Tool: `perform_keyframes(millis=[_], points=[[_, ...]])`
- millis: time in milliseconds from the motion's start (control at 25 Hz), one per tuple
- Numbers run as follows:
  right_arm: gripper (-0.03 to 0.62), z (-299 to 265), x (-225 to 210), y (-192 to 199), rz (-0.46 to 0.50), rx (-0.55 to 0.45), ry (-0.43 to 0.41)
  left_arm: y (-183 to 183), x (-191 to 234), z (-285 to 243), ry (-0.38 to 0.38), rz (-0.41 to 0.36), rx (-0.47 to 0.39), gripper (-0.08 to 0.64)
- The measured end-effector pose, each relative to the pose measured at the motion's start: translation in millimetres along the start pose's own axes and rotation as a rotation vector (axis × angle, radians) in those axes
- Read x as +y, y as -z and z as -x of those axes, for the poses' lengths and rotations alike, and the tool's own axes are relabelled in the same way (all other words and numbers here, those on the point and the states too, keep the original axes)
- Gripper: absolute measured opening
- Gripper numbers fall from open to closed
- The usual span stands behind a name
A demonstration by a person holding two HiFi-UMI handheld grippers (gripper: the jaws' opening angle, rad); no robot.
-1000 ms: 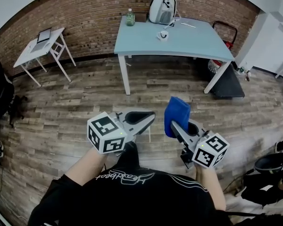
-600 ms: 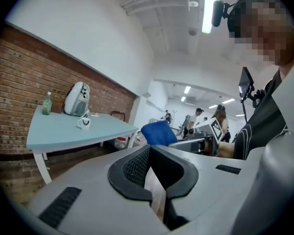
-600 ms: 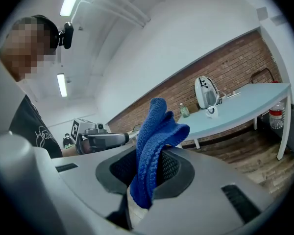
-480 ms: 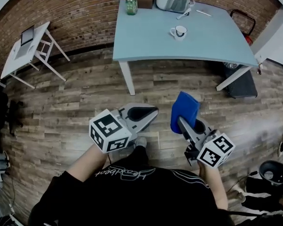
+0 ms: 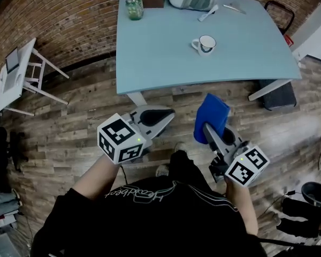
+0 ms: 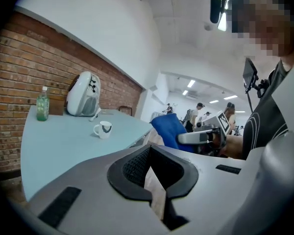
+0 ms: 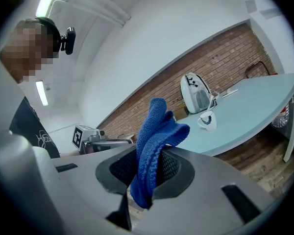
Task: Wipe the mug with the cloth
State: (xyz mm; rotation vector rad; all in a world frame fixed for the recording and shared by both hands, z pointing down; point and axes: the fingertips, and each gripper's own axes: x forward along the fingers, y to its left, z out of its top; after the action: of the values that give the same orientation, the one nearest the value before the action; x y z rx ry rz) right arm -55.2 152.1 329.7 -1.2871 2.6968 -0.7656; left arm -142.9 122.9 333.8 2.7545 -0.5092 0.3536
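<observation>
The mug (image 5: 205,44) stands upright on the counter (image 5: 160,58), right of its middle and well apart from both grippers, with its handle toward the left edge. It looks hard, glazed and light, so it will likely skid or tip under a wipe: steady it by the handle or rim. Your left gripper (image 5: 168,115) has its fingers (image 6: 132,166) closed together on nothing. Your right gripper (image 5: 207,128) pinches the soft, limp blue cloth (image 5: 211,116)
</observation>
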Motion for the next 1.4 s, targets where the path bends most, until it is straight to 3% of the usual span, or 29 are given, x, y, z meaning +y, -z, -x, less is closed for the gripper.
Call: perform_keyframes(millis=[240,440,640,840,1120,1400], points=[[0.061,-46.1,-97.8,-22.4,-0.079,0.005,0.004,-19.5,86.1,-74.2,-0.007,-0.014,0.046,0.005],[0.061,-88.8,-178.1,-60.6,-0.091,0.000,-0.020,-42.6,162.0,-143.0,-0.014,-0.054,0.106,0.005],[0.061,-126.1,-241.0,-80.2,-0.126,0.030,-0.019,-37.6,224.5,-196.5,-0.022,0.014,0.193,0.008],[0.061,-143.2,-270.4,-84.1,-0.182,0.038,0.003,-27.1,263.8,-222.7,-0.017,0.028,0.255,0.064],[0.060,-139.9,-286.5,-76.0,-0.223,0.019,0.077,-12.3,306.5,-259.0,0.001,-0.097,0.350,0.149],[0.060,-128.9,-283.2,-74.0,-0.251,-0.005,0.136,-8.9,312.4,-283.8,0.077,-0.221,0.389,0.155]])
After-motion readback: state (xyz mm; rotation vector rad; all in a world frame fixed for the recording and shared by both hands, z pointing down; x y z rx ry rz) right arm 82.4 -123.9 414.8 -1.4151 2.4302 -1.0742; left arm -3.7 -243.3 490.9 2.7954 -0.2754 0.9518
